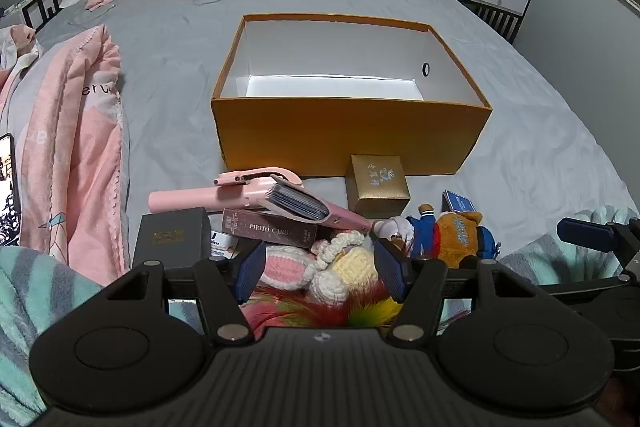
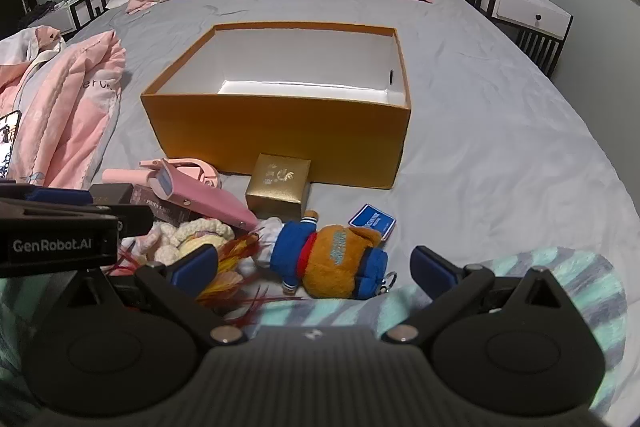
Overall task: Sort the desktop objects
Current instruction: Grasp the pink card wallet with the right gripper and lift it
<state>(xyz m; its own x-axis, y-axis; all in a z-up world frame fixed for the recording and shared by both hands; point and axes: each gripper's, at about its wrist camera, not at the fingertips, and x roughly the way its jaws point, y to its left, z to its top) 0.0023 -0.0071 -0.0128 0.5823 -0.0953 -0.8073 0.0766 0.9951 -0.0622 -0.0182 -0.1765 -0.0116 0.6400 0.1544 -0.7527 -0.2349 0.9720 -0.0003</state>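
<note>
**A:** ok so closest in, the left gripper point(image 1: 320, 273) has its jaws apart over the crochet toy point(image 1: 320, 267), with nothing pinched that I can see. The right gripper point(image 2: 316, 267) is spread as wide as it goes, hanging above the plush bear point(image 2: 336, 259) in the blue jacket, also empty

**B:** so which goes first? that pile looks messy

**A:** I'd guess the soft stuff. The bear and the crochet toy look light and squishy, so grab around the middle of the body and they should just compress, no slipping. The feather thing point(image 1: 320, 307) right under the left gripper is flimsy, I'd leave it

**B:** and the hard bits behind?

**A:** the photo card box point(image 1: 272, 229) has the pink holder point(image 1: 280, 203) lying across it with cards sticking out, so that one's tippy; lift the holder by its flat sides first. The black box point(image 1: 172, 235) and gold box point(image 1: 376, 187) are stiff and smooth, so take them across two opposite faces. The gold one sits right against the orange box point(image 1: 348, 135)

**B:** and that's the destination?

**A:** probably, it's open and looks empty, sitting mid-bed past everything else
</note>
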